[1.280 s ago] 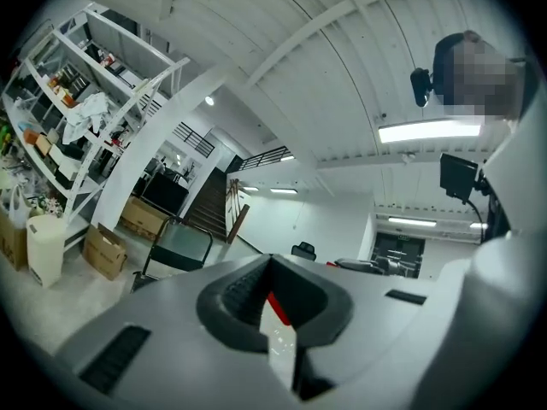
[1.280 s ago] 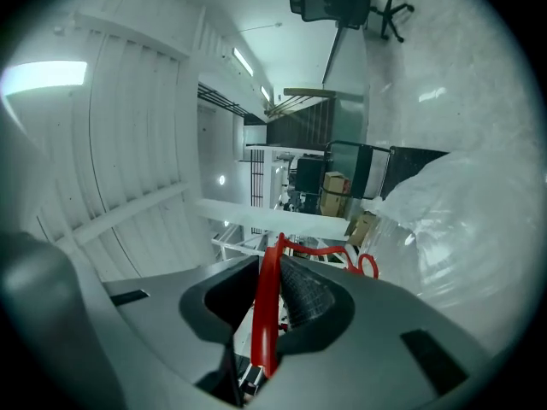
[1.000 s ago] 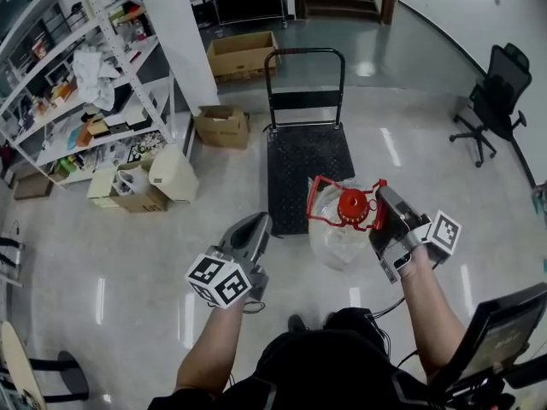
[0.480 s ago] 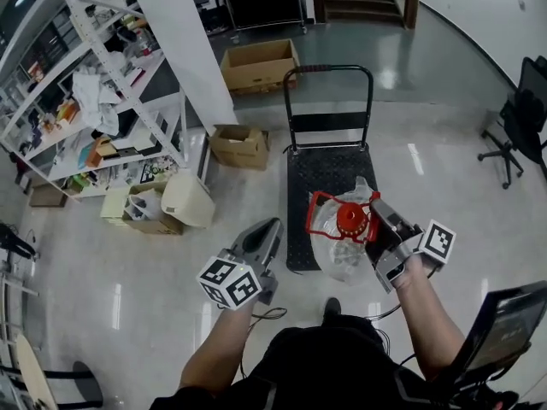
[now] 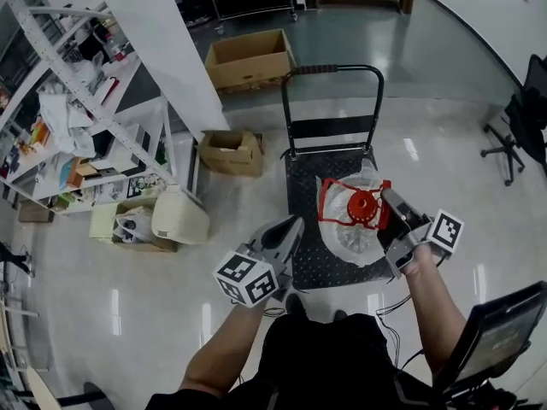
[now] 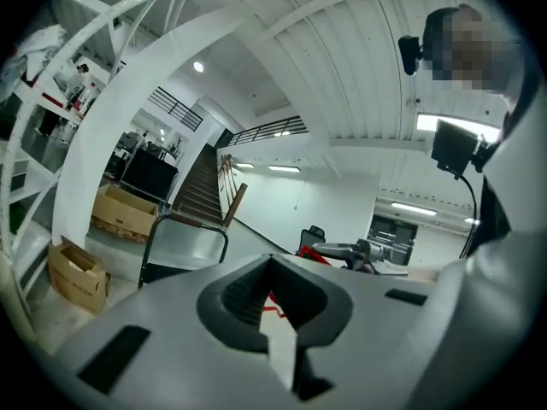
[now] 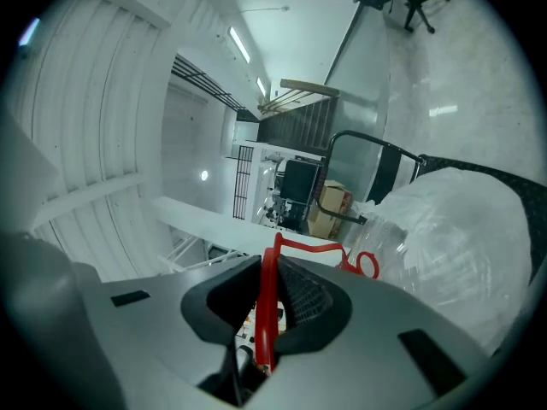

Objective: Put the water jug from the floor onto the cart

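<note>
The water jug (image 5: 352,227) is clear plastic with a red cap and a red carrying handle (image 5: 342,196). It hangs over the black deck of the cart (image 5: 303,186); I cannot tell whether it touches the deck. My right gripper (image 5: 386,214) is shut on the red handle (image 7: 266,310), with the jug's body (image 7: 453,237) to its right. My left gripper (image 5: 289,229) is level, left of the jug at the cart's near left corner, shut and empty. In the left gripper view its jaws (image 6: 272,261) meet at the tip, with the cart's push handle (image 6: 184,226) beyond them.
The cart's push handle (image 5: 333,71) stands at its far end. Cardboard boxes (image 5: 248,58) (image 5: 229,152) lie left of it. A shelving rack (image 5: 77,126), a white bin (image 5: 179,216) and a white pillar (image 5: 162,41) are at left, an office chair (image 5: 526,118) at right.
Both grippers and the jug have moved forward. The jug, earlier over bare floor before the cart's near edge, is now over the cart's deck. The grip on the handle is unchanged.
</note>
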The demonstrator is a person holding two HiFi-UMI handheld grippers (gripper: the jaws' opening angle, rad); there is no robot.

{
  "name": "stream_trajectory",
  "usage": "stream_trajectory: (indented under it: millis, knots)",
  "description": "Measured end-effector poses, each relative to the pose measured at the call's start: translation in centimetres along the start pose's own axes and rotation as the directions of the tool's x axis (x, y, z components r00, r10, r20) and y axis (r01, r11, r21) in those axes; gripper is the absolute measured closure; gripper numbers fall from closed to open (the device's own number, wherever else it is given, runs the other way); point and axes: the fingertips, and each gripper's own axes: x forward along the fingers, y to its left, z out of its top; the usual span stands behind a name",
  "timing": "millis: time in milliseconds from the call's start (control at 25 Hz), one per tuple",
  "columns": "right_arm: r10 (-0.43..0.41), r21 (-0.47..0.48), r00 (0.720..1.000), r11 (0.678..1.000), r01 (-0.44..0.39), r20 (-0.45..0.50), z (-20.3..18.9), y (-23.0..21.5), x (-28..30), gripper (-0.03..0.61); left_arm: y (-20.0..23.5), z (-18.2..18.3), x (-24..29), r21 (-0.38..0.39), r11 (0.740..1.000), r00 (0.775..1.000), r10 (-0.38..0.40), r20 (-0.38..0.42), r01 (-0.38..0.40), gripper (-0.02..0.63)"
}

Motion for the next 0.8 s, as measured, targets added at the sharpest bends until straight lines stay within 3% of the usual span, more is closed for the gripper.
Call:
stream_trajectory:
  millis: [120, 360, 520, 800]
  knots:
    - [-0.033, -0.014, 0.999, 0.999, 0.033, 0.027, 2.0, -1.2, 3.9, 0.520, 3.9, 0.9, 2.0, -0.010, 1.000, 1.000, -0.024, -0.021, 0.024, 0.616]
    - [-0.036, 0.033, 0.999, 0.999, 0.036, 0.016, 5.7, -3.0, 9.1, 0.520, 7.7, 2.1, 6.2, -0.058, 0.998, 0.999, 0.012, -0.036, -0.014, 0.615]
    - [-0.077, 0.033, 0.996, 0.996, 0.079, -0.044, 7.0, -6.7, 12.8, 0.520, 9.2, 1.6, 9.6, -0.061, 0.998, 1.000, 0.020, -0.023, -0.021, 0.615]
    - [-0.110, 0.088, 0.986, 0.989, 0.122, -0.127, 8.8, -14.7, 17.1, 0.520, 11.4, -1.6, 14.8, -0.107, 0.988, 0.990, 0.103, -0.098, -0.113, 0.616]
